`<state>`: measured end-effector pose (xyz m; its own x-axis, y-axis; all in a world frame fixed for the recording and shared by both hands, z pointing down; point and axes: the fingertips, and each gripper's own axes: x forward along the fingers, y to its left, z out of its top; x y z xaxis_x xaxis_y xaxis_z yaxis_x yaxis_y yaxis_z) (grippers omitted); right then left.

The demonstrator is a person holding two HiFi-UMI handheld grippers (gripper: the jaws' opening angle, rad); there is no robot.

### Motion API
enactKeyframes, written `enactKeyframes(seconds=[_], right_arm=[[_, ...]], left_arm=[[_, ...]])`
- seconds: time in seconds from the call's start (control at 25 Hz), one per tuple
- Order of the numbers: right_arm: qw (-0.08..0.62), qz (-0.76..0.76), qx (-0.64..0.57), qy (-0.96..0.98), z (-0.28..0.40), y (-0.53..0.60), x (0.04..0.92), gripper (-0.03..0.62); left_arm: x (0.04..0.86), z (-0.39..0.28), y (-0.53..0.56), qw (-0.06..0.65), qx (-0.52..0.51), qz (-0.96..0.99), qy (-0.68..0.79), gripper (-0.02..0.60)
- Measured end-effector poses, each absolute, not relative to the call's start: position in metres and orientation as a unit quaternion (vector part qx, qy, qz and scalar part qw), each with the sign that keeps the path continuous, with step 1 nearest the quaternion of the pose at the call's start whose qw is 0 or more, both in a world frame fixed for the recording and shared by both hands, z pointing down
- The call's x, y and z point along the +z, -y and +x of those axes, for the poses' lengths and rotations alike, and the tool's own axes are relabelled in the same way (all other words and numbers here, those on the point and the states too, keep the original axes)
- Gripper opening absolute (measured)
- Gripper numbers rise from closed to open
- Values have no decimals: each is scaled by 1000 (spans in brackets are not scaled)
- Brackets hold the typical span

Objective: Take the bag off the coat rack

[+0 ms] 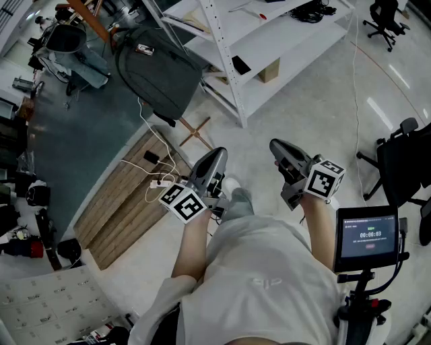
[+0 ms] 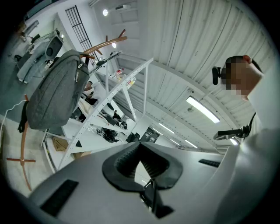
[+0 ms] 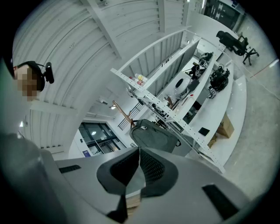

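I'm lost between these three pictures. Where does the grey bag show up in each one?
Head view: the bag is in the upper left.
Left gripper view: the bag is at the left, above mid-height.
Right gripper view: the bag is just below the centre.
Shared landmark: the white shelf unit stands right beside the bag in all three.

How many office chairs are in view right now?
2. One office chair stands far off, top right, past the white shelving; the other chair is at the right edge. More may be hidden.

Grey bag (image 1: 158, 71) hangs on wooden rack (image 1: 196, 133), standing on the floor (image 1: 303, 114) between white shelving (image 1: 283, 40) and wooden boards (image 1: 128, 195).
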<state>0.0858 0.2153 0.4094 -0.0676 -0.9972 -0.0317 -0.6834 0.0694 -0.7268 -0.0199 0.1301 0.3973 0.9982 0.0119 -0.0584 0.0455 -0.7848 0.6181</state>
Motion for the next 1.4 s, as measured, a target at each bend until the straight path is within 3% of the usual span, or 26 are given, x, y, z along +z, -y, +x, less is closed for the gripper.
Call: enactKeyframes(seconds=[0.36,0.72,0.88,1.08,1.2,1.4], right_arm=[[251,-600,-288,-703,117,-33,409,12],[176,-579,-197,-771,124,128,365,15],[88,-575,-89,-808,126,191,330,17],[-53,-556,68,-827,113,254,271,79],[-128,-536,131,-824,106,296,253,121],[-189,-489,158,-837,103,356,246,121]], left_arm=[[394,-1,44,312,-42,949,31,5],[383,-53,180,224,-60,958,167,8],[389,-64,216,158,-28,958,237,57],[379,-68,228,92,10,957,274,165],[375,-67,239,72,19,952,298,177],[386,-43,259,76,36,944,320,212]])
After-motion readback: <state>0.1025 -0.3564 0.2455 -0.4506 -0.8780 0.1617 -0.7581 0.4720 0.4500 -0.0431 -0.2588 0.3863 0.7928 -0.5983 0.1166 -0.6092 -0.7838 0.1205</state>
